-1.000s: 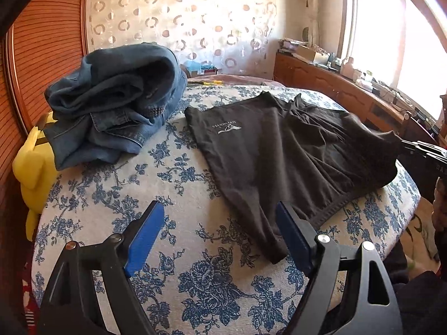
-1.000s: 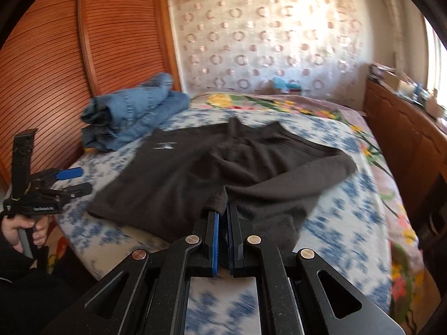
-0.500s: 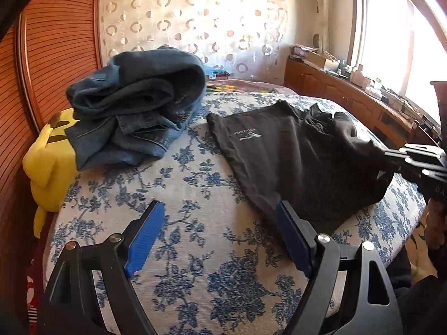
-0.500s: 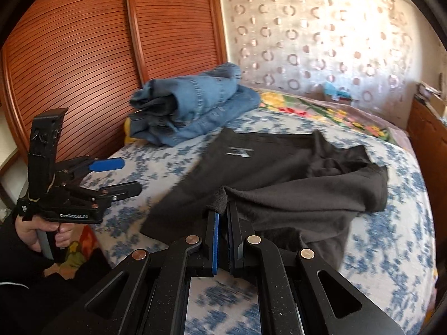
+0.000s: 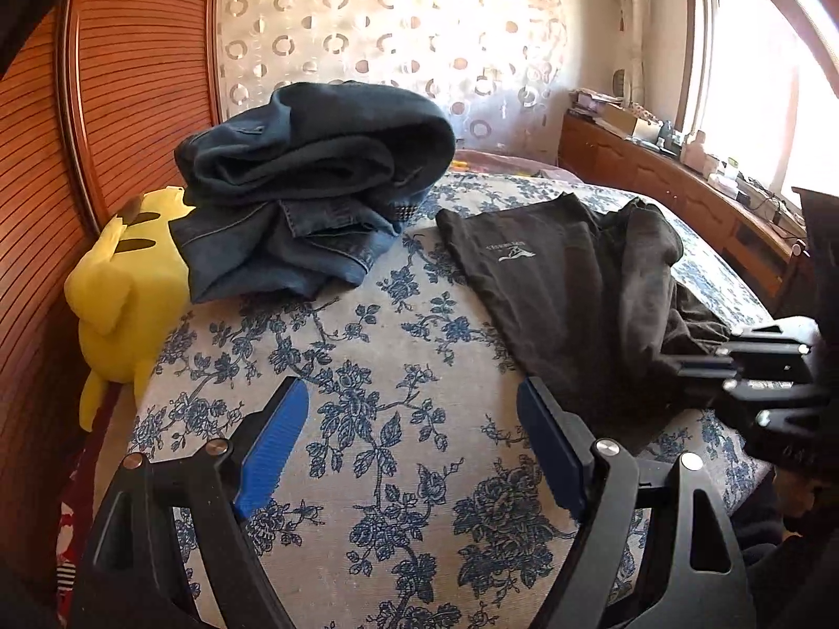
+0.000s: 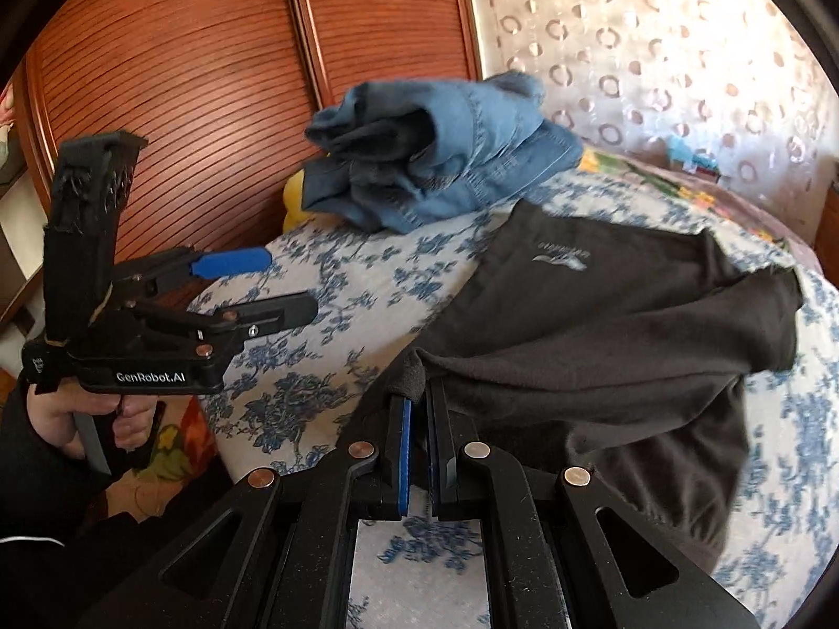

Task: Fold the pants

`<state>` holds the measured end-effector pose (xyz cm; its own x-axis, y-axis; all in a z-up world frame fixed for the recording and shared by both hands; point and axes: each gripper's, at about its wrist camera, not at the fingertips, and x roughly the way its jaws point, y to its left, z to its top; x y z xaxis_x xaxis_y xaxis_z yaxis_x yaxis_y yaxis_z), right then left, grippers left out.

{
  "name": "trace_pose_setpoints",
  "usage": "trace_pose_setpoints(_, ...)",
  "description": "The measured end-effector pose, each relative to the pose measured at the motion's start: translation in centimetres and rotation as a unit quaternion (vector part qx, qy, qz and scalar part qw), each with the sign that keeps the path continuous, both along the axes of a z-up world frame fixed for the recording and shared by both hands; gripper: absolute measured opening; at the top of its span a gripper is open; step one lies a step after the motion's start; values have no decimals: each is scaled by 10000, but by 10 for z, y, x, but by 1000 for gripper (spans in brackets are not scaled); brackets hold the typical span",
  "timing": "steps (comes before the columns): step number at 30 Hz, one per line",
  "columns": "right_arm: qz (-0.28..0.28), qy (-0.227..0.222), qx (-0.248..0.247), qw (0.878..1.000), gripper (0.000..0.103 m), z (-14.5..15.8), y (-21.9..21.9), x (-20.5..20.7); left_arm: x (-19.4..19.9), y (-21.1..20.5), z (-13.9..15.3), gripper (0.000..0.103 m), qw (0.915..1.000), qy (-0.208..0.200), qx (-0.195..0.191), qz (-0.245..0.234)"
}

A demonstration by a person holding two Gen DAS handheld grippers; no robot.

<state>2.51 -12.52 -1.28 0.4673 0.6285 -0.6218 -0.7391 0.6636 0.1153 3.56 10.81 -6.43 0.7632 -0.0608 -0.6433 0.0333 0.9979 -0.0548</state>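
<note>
Right gripper [image 6: 417, 409] clenched on black pants [image 6: 603, 325] edge | left gripper [image 5: 409, 435] released, empty over bed [image 5: 367, 356] | risk: thin pinch slips, fold collapses

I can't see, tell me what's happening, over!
Right gripper shut on black pants, edge lifted. Left gripper open, empty. Jeans piled beside, not blocking.

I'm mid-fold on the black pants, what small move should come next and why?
Probably carry the right gripper on across toward the logo side and lay the flap down. It is shut on an edge of the pants, that part is lifted and only half folded over, and the left gripper is open, holding nothing.
</note>
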Motion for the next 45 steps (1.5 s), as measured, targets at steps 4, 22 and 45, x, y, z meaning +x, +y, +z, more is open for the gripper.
trace_pose_setpoints(4, 88, 152, -97, 9998, 5, -8, 8, 4, 1, -1, -2, 82, 10000, 21, -7, -2)
trace_pose_setpoints(22, -74, 227, -217, 9995, 27, -8, -16, -8, 3, -12, -4, 82, 9999, 49, -13, -94)
trace_pose_setpoints(45, -1762, -250, -9, 9840, 35, 17, -106, 44, 12, -64, -6, 82, 9969, 130, 21, -775)
